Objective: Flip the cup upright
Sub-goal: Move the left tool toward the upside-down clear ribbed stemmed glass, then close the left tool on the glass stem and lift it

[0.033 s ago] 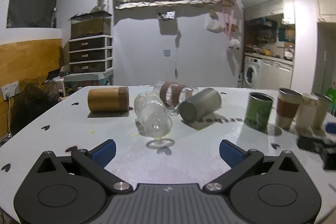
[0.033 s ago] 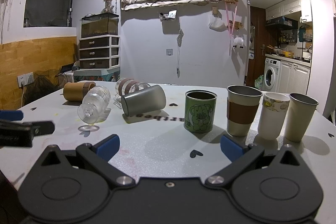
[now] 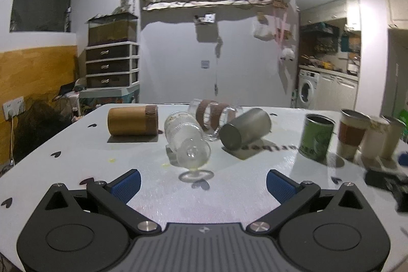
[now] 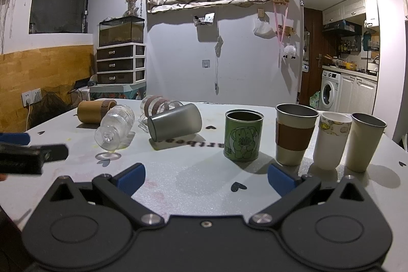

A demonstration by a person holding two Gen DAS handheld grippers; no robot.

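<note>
Several cups lie on their sides on the white table (image 3: pixel 142 159): a clear stemmed glass (image 3: pixel 187 142) (image 4: pixel 114 126), a grey metal cup (image 3: pixel 244 130) (image 4: pixel 174 124), a brown paper cup (image 3: pixel 132 120) (image 4: pixel 95 110) and a clear cup with brown bands (image 3: pixel 214 114) (image 4: pixel 155 103). My left gripper (image 3: pixel 203 184) is open and empty, just in front of the stemmed glass. My right gripper (image 4: pixel 206 176) is open and empty, in front of the upright cups. The left gripper also shows blurred in the right wrist view (image 4: pixel 30 154).
Upright on the right stand a green tin (image 4: pixel 243 135) (image 3: pixel 316 137), a metal cup with a brown sleeve (image 4: pixel 294 134) (image 3: pixel 352 133), a white paper cup (image 4: pixel 331 139) and a plain metal cup (image 4: pixel 364 142). The right gripper shows blurred in the left wrist view (image 3: pixel 385 182).
</note>
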